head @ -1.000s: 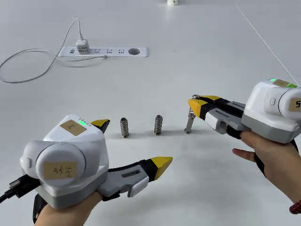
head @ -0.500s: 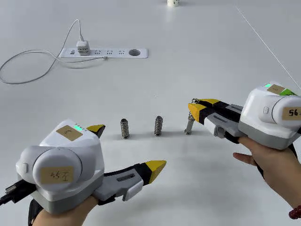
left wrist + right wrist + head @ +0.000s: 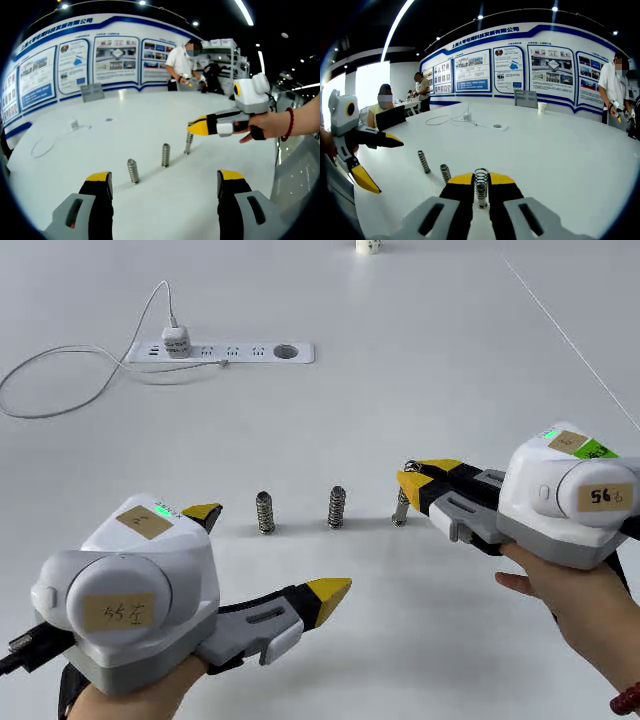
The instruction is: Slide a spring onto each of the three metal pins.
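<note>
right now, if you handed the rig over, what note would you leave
Left gripper: open, holding nothing, hovering in front of the row.
Right gripper: shut on the third spring, which sits partway down the leaning right pin.
Done: left spring and middle spring stand upright in place.
Left to do: push the third spring fully down, then release.

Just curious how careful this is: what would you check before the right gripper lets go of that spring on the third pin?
1. Right gripper shut on the third spring: ok.
2. That spring sits around the third pin: ok.
3. Third pin upright: not ok, it leans in the head view.
4. Third spring fully down: cannot tell.
5. Left spring and middle spring seated upright: ok.
6. Left gripper open, apart from the pins: ok.
</note>
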Available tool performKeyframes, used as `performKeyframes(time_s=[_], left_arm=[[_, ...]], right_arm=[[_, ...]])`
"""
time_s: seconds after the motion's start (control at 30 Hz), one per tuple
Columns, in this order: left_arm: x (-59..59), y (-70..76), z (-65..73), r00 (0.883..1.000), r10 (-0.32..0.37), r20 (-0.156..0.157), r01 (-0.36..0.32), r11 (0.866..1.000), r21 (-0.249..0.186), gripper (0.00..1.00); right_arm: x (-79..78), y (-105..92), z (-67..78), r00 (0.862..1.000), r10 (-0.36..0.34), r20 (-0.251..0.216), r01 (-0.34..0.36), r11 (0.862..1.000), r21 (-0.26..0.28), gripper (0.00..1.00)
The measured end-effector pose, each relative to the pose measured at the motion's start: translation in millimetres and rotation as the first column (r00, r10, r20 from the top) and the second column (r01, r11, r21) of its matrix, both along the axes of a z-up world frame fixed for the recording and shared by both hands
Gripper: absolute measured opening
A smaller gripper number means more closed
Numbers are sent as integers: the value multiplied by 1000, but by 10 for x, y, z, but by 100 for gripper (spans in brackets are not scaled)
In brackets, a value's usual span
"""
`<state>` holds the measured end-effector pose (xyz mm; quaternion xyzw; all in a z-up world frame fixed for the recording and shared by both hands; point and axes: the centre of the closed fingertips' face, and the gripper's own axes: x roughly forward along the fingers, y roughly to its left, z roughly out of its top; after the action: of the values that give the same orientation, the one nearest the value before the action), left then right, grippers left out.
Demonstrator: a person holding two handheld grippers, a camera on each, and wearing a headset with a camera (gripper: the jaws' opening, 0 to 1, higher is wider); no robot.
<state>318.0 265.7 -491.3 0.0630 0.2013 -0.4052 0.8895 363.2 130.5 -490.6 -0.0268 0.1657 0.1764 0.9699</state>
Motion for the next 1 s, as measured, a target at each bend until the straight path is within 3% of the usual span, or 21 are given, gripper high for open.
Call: performKeyframes(time_s=[0.37, 0.8, 1.0], left_arm=[[1, 17, 8, 1000, 3, -2, -3, 1000, -2, 87], [-9, 50, -4, 1000, 10, -17, -10, 1000, -4, 87], [-12, 62, -17, 1000, 9, -24, -9, 1000, -2, 87]], right_arm=[[-15, -7, -178, 999, -4, -52, 3, 1000, -21, 12], [-14, 1, -331, 994, -18, -106, 17, 1000, -9, 12], [-10, 11, -330, 994, -18, -105, 18, 1000, -2, 12]])
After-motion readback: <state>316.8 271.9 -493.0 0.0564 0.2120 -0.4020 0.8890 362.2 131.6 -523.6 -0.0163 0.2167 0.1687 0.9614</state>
